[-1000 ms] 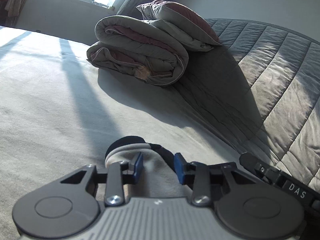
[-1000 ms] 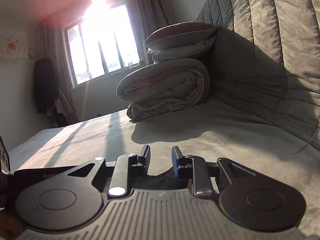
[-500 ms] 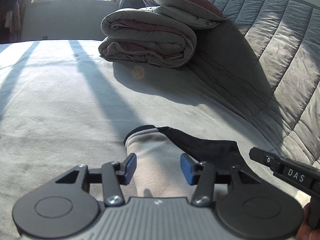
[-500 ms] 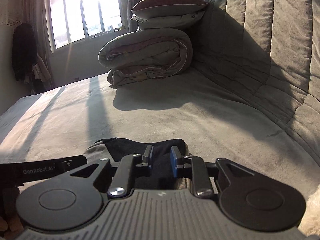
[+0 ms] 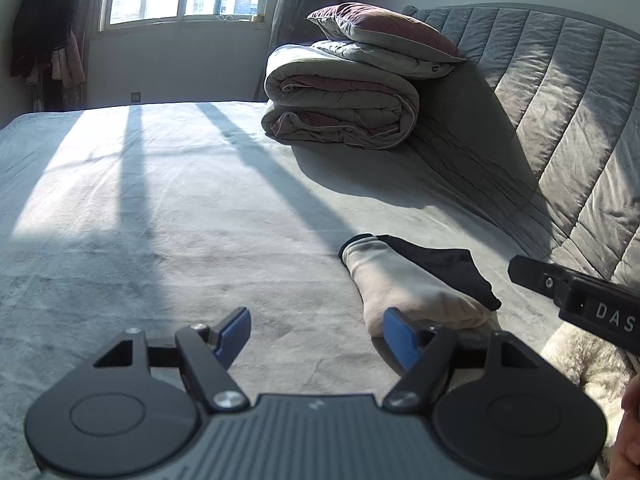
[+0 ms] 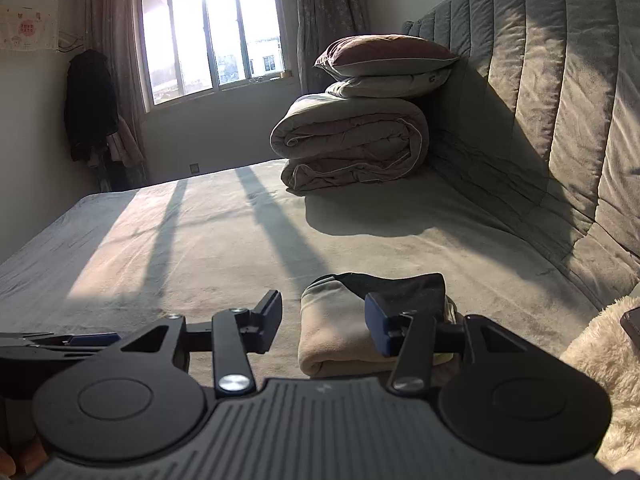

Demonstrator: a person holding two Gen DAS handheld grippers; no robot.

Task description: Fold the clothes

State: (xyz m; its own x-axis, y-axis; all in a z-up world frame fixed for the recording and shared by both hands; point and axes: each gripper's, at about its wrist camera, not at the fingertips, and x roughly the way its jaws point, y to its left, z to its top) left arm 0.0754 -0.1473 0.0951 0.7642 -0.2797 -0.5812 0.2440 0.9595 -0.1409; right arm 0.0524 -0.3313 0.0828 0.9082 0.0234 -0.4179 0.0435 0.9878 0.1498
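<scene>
— Left wrist view first: where's the garment?

— The folded garment [image 5: 416, 284], cream with a black part, lies on the grey bed [image 5: 168, 216], ahead and to the right of the left gripper [image 5: 316, 334].

— And the fingers [image 5: 234, 330]?

— Spread wide, blue pads apart, nothing between them. The right-hand finger overlaps the bundle's near end in the picture; I can't tell if it touches.

— Right wrist view?

— The right gripper [image 6: 324, 318] is also wide open and holds nothing. The garment [image 6: 344, 328] lies just ahead, partly behind its right-hand finger.

— Anything else?

— A rolled duvet [image 5: 340, 112] with pillows [image 5: 384, 36] stacked on it lies by the quilted headboard [image 5: 560, 128], well apart from the garment. A fluffy cream fabric [image 6: 600, 356] lies near the bundle.
</scene>
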